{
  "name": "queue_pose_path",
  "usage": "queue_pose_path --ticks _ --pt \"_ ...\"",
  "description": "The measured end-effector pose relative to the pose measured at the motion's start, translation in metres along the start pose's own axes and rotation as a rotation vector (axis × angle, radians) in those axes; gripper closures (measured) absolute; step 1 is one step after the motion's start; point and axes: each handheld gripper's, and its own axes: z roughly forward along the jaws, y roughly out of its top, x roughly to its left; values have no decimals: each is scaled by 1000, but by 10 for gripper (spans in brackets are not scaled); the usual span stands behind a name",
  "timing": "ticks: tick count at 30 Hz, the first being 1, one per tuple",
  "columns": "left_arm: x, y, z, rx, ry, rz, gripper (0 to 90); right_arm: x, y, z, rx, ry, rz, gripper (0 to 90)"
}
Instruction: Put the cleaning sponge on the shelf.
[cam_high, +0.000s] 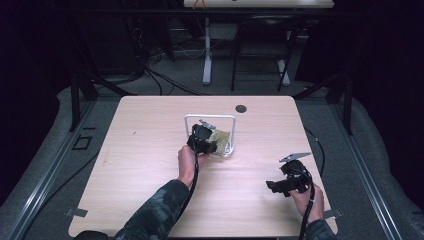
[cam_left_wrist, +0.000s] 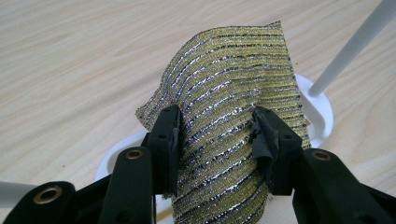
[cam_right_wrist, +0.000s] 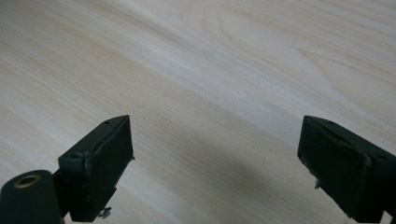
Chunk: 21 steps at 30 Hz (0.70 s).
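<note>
In the high view your left hand-held gripper (cam_high: 204, 140) covers much of the cloth (cam_high: 220, 137), so you only make out a small yellow-green patch of it there, and the white rack (cam_high: 210, 118) reads as a thin frame whose base is mostly hidden behind the gripper and the fabric. In the left gripper view the lower end of the cloth (cam_left_wrist: 229, 116) runs off the bottom edge, the rack's white base (cam_left_wrist: 322, 112) peeks out from behind it on both sides, and one slanted white rod (cam_left_wrist: 355, 46) is cut off at the top right corner. A second white bar is barely visible at the lower left edge.

Your left hand-held gripper (cam_left_wrist: 217, 140) is clenched on the cloth: the striped, glittery fabric stands between the two black jaws, both pads press into it, and it rises past the fingertips in a curved fold. The cloth sits at the rack, near the middle of the counter (cam_high: 150, 150), over the rack's base.

Your right hand-held gripper (cam_high: 285, 180) rests low at the near right part of the counter, well apart from the rack. In the right gripper view its jaws (cam_right_wrist: 215, 172) stand wide and released, with bare wood (cam_right_wrist: 210, 70) between them.

You have one cloth, one rack, two hand-held grippers.
</note>
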Motion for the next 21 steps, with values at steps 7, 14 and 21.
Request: queue_pose_path --ticks 7,14,21 --pt "-2 2 3 8 -1 25 551 0 0 0 9 -4 -1 98" --pt "-4 2 12 39 -1 38 517 0 -1 0 8 -2 0 98" --pt "-3 1 15 58 11 49 424 -1 -1 -1 7 -4 -2 98"
